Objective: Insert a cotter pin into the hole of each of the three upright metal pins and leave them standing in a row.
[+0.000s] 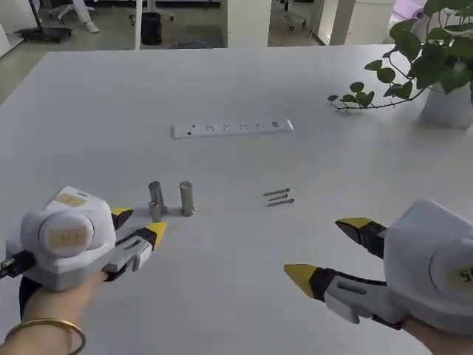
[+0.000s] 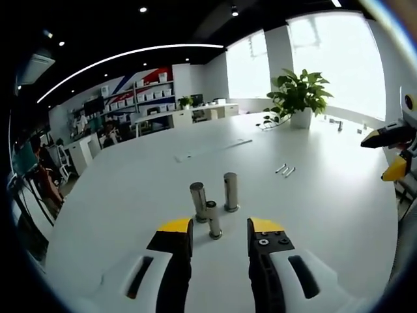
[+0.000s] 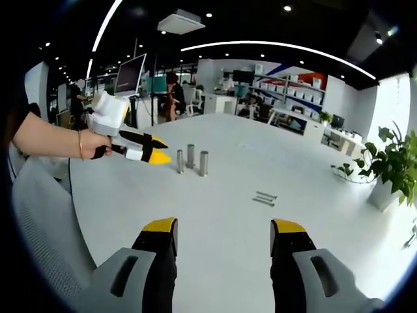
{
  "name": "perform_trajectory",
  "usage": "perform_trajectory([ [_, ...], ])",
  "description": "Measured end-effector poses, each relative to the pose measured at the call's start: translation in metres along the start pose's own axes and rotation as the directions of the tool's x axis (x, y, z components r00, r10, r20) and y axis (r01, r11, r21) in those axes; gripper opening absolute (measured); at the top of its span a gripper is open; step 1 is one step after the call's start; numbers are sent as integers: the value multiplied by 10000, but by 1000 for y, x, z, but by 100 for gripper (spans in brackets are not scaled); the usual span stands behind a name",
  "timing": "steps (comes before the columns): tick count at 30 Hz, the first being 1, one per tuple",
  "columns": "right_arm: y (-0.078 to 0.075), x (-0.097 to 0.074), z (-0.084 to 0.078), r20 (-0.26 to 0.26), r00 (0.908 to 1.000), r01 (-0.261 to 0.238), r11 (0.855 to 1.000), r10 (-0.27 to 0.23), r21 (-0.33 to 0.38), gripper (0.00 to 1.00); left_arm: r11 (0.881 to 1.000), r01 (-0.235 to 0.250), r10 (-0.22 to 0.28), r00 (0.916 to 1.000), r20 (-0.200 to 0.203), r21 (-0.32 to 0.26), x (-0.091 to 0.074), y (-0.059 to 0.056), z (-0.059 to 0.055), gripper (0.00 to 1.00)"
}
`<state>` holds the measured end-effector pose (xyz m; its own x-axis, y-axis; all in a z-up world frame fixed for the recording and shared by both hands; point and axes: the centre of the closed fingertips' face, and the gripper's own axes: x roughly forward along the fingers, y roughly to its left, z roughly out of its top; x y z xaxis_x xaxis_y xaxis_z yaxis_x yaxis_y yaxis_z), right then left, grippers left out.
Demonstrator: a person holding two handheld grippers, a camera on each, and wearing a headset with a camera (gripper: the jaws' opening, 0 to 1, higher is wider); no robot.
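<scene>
Left gripper (image 1: pixel 140 222): jaws open and holding nothing, tips just short of the pins.
Right gripper (image 1: pixel 327 248): jaws wide open and holding nothing, over bare table (image 1: pixel 236 296), well apart from the pins.
Pins (image 1: pixel 186 198): three, upright in a tight cluster; two tall ones side by side, a shorter one (image 2: pixel 213 220) in front, just ahead of the gap between the left jaws, untouched.
Cotter pins (image 1: pixel 278 197): three, flat and side by side, right of the pins and apart from them.
Power strip (image 1: pixel 233 127): farther back on the table.
Plant (image 1: pixel 436 66): far right corner.
</scene>
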<state>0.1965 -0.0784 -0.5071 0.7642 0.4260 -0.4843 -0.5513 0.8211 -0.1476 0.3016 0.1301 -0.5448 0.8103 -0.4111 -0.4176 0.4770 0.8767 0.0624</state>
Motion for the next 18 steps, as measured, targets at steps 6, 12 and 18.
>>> perform_trajectory([
  [6,1,5,0,-147,9998,-141,9999,142,87,52,9993,382,-382,9993,64,-57,15,2,-1,23],
  [12,0,5,15,210,9996,-197,9976,183,667,53,9978,667,-667,9977,-131,-18,28,0,-8,18],
  [18,7,2,26,260,9992,-347,9901,314,1362,54,9962,865,-861,9958,-313,103,37,-5,-12,15],
])
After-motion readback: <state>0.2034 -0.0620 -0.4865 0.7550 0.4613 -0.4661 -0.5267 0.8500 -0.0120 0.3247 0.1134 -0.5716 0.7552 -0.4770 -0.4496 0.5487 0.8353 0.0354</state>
